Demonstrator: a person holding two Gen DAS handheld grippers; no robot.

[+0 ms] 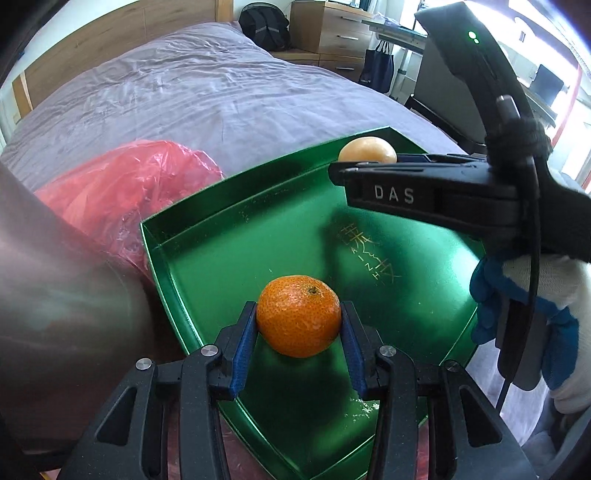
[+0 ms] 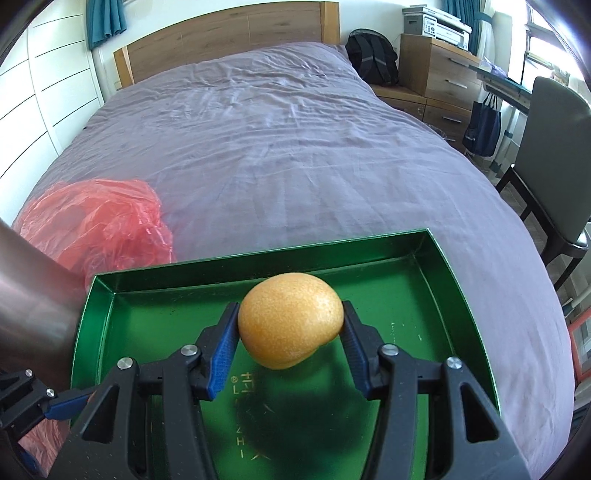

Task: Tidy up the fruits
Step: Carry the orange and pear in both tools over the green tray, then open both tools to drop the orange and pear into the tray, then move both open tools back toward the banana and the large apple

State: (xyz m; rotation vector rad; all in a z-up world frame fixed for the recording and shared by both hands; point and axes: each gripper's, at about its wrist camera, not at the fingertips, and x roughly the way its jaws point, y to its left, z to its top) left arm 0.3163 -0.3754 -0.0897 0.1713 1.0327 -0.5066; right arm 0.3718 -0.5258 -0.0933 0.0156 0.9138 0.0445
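Both fruits hang just above the tray (image 2: pixel 461 295) floor, so each coming move is straight down. The left gripper (image 1: pixel 299 325) has its fingers clenched on the orange (image 1: pixel 299 320); the right gripper (image 2: pixel 290 328) clamps the pear (image 2: pixel 290 325), long axis across its fingers. Count: one orange, one pear, one tray, one red bag (image 2: pixel 96 225) on the bed (image 2: pixel 277 140).

Bedroom, daylight. Large bed (image 2: pixel 295 147) with wrinkled purple sheet, wooden headboard (image 2: pixel 229 40). White panelled wardrobe (image 2: pixel 33 96) on left, teal curtains (image 2: pixel 105 20) above. Black backpack (image 2: pixel 371 61) by wooden drawer unit (image 2: pixel 439 77), printer (image 2: pixel 447 26) on top. Dark chair (image 2: pixel 554 162), navy tote bag (image 2: pixel 482 125), bright window (image 2: pixel 546 33) at right.
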